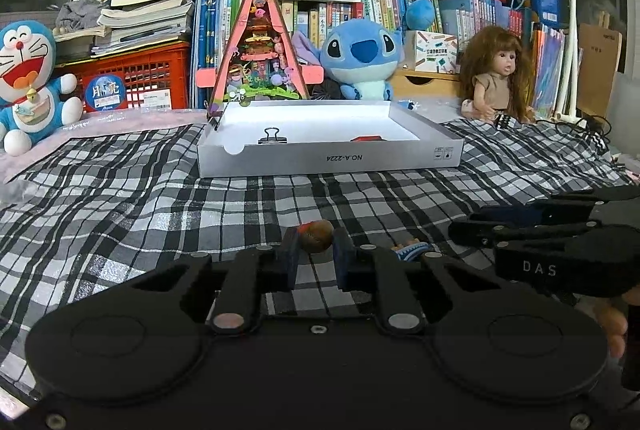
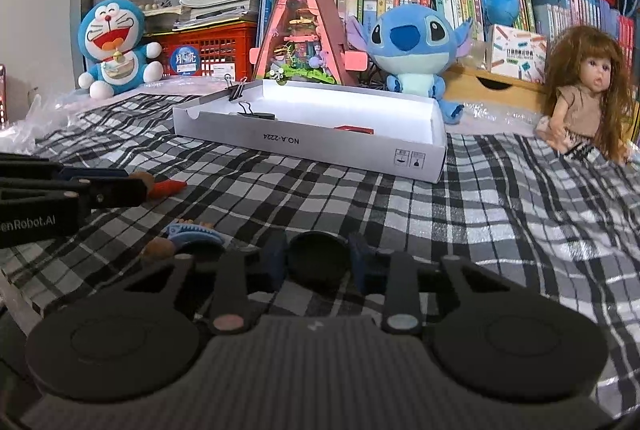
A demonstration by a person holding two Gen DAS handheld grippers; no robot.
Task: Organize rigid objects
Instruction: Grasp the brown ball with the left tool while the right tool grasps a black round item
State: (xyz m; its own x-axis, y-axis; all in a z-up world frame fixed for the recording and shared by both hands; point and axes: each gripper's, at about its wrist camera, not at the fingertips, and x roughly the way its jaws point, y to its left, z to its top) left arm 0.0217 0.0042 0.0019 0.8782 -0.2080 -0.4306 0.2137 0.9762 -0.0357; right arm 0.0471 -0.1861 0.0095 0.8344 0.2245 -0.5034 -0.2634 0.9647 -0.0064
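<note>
Left gripper [image 1: 316, 254] sits low, fingers pinching a brown figure [image 1: 317, 235]; right gripper's [image 2: 318, 260] fingers clamp a half-hidden black disc [image 2: 318, 262].

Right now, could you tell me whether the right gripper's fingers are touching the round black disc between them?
Touching. The right wrist view shows the round black disc filling the span between the right gripper's blue fingers, with no plaid cloth visible at either side.

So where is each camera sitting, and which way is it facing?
Left wrist: on the left gripper, low over the plaid cloth, facing the white box; jaws flank a brown figurine.
Right wrist: on the right gripper, same heading; jaws flank a black round object.
Shared: box, Stitch plush, each other's gripper.
</note>
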